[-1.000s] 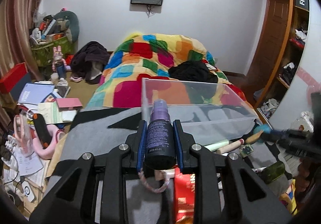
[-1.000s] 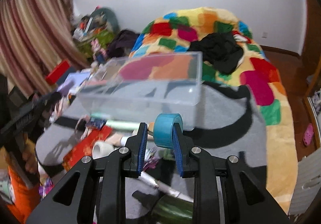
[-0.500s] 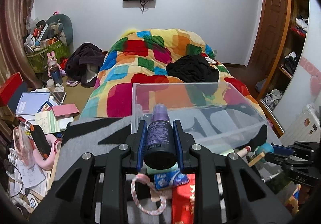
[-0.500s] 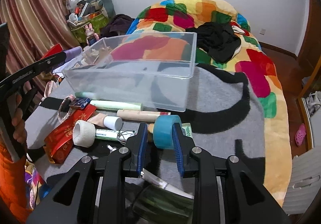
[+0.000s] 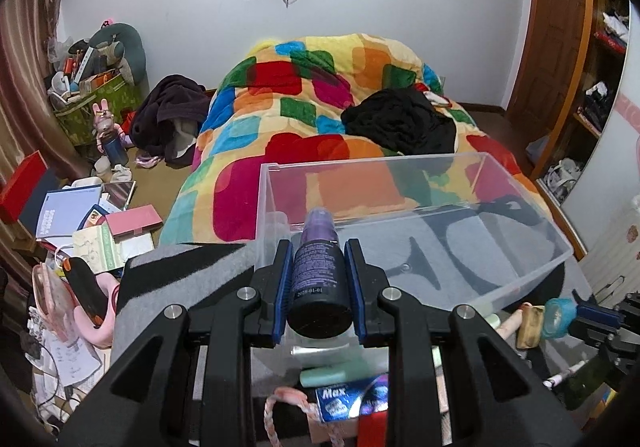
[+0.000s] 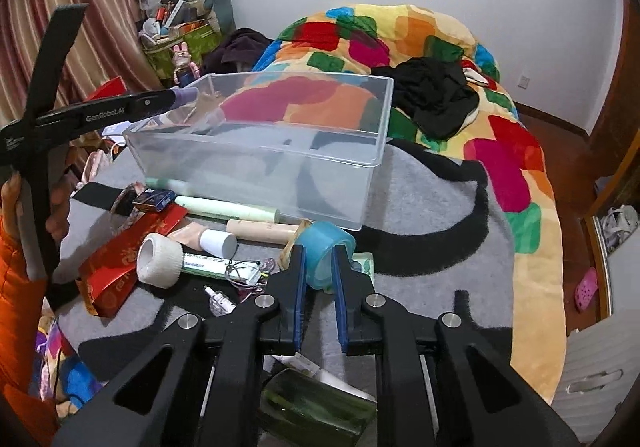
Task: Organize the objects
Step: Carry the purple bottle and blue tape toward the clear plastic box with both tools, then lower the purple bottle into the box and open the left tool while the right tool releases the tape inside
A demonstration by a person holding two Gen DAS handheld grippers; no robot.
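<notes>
My left gripper (image 5: 319,259) is shut on a dark purple bottle (image 5: 319,283), cap pointing forward. The bottle's cap reaches over the near left corner of the clear plastic bin (image 5: 360,163), which stands on a grey and black blanket. In the right wrist view the same bottle (image 6: 187,95) pokes over the bin's (image 6: 256,167) left rim. My right gripper (image 6: 319,259) hovers just in front of the bin, its jaws closing on a blue tape roll (image 6: 326,243) that the pads press. That roll (image 5: 558,317) also shows at the right of the left wrist view.
Loose items lie before the bin: a white tape roll (image 6: 158,261), a red packet (image 6: 120,267), a green tube (image 6: 228,209), a beige tube (image 6: 260,231), a green glass bottle (image 6: 312,411). A colourful quilt (image 6: 400,35) lies behind. A hand with an orange sleeve (image 6: 16,307) is at the left.
My left gripper has carried the bottle forward, up to the bin's near left corner. The right gripper has stayed almost in place and its jaws have squeezed tighter on the tape roll.
</notes>
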